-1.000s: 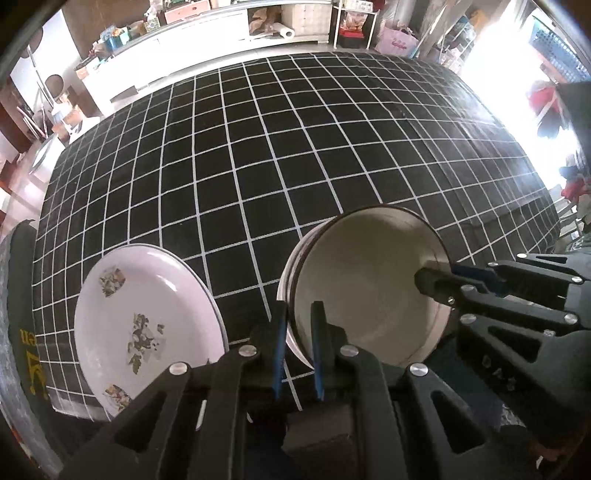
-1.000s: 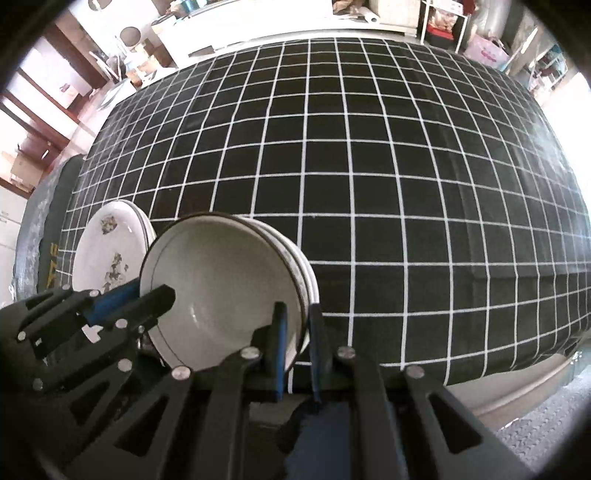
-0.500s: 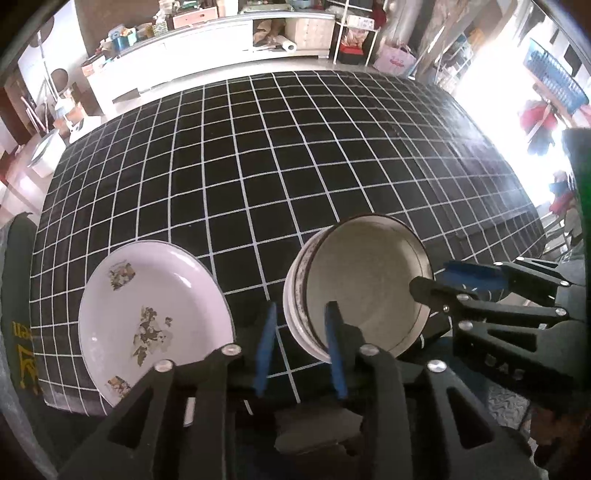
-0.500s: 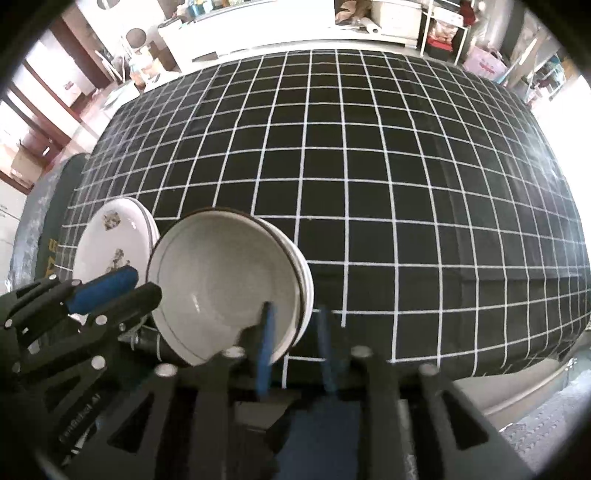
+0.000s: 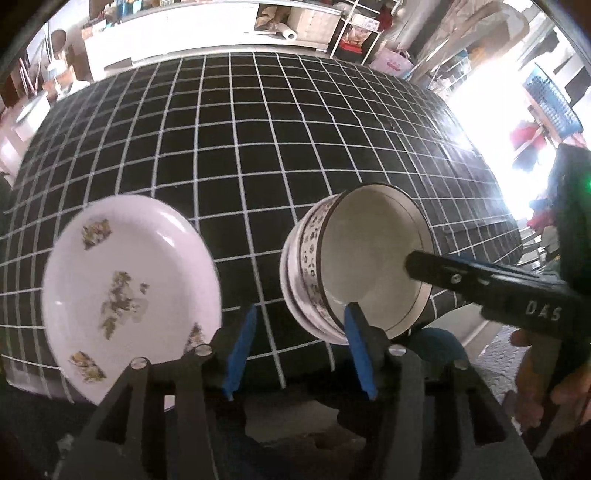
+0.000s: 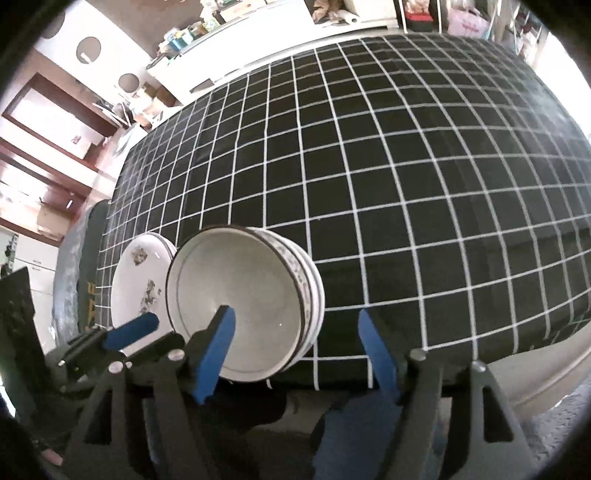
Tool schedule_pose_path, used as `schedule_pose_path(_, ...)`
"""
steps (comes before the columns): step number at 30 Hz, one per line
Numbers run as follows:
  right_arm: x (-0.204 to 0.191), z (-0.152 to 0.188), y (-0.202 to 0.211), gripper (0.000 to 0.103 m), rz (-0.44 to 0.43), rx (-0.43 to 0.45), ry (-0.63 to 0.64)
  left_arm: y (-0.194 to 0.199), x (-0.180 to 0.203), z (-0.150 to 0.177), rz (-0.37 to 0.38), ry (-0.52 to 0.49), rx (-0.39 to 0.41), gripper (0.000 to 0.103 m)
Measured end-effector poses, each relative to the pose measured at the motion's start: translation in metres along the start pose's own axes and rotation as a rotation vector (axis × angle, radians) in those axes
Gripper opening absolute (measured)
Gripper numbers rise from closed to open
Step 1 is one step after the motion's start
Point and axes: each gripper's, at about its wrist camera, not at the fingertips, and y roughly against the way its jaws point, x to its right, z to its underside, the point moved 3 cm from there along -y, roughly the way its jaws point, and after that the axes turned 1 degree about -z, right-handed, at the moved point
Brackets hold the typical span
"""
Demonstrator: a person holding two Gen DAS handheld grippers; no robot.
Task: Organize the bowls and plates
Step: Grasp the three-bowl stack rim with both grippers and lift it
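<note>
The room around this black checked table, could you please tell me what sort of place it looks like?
Probably a lived-in home, perhaps a dining or living area. A black tablecloth with white grid lines carries a white floral plate and stacked patterned bowls, with a cluttered long white cabinet and wooden shelving behind it.

Both grippers point steeply down. The left gripper [image 5: 299,354] is opening, nothing pressed between its blue pads. The right gripper [image 6: 295,354] is opening wider, likewise gripping nothing. A hand [image 5: 546,384] grips the right gripper's handle.
</note>
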Motion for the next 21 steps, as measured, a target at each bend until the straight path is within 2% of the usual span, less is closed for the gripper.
schedule_pose_path(7, 0.005, -0.003, -0.015, 0.073, -0.061, 0.008, -0.029, -0.019, 0.01, -0.004, 0.031, -0.062, 0.016, 0.049)
schedule_pose_path(8, 0.005, -0.004, -0.017, 0.073, -0.067, 0.004, -0.035, -0.022, 0.012, -0.005, 0.033, -0.07, 0.023, 0.055)
schedule_pose_path(10, 0.006, -0.005, -0.024, 0.073, -0.072, -0.009, -0.043, -0.028, 0.013, -0.008, 0.033, -0.077, 0.035, 0.057)
schedule_pose_path(21, 0.024, -0.008, -0.043, 0.074, -0.104, -0.056, -0.088, -0.062, 0.009, -0.012, 0.035, -0.088, 0.035, 0.057)
